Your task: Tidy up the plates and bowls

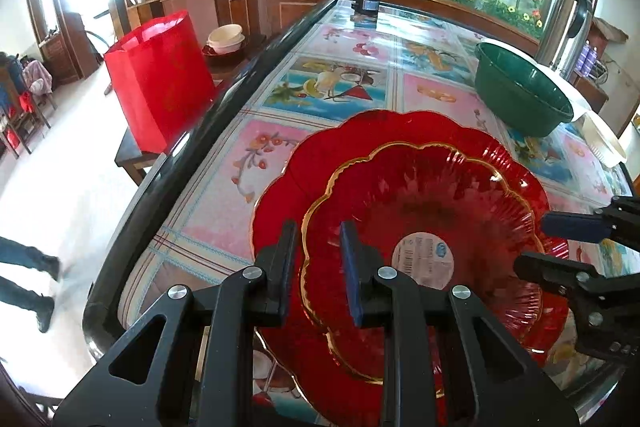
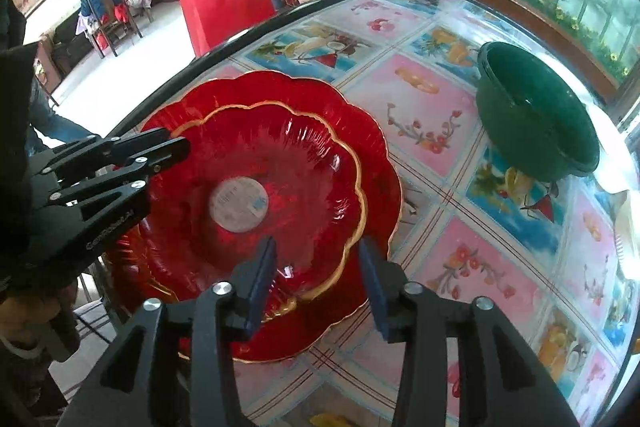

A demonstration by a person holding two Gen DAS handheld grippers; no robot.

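**Small red plate** [image 1: 420, 195]: gold scalloped rim, round paper label [image 1: 424, 259] at its centre. It sits nested inside the large red plate [image 1: 280, 195], slightly off-centre toward your side. I judge this pairing done, or all but done: the two plates already form one stack.

**Large red plate**: the landmark for this entry. It lies flat on the table [image 1: 332, 87], near the table's black edge and close to you. Nothing else rests on it.

**Left gripper** [image 1: 318, 227]: your tongs straddle the small plate's rim on the left side of the large red plate. The gap between them is narrow, with the gold edge inside it. Whether the pads actually press on the rim, I cannot tell.

**Right gripper** [image 2: 317, 243]: it is at the near right side of the large red plate. The tongs stand apart, with the small plate's rim between them, and neither pad touches it. They grip nothing.

**Green bowl** [image 2: 532, 115]: upright, and well apart from the large red plate on its far right. Something white lies under or behind it, and I cannot tell what. You have not yet sorted this item, so it is likely what is left to do.

**Pale bowls** [image 1: 226, 37]: stacked off the table, far beyond the large red plate on its left. Whether they belong to your job is unclear.

**Red bag** [image 1: 160, 79]: stands off the table, left of the large red plate.
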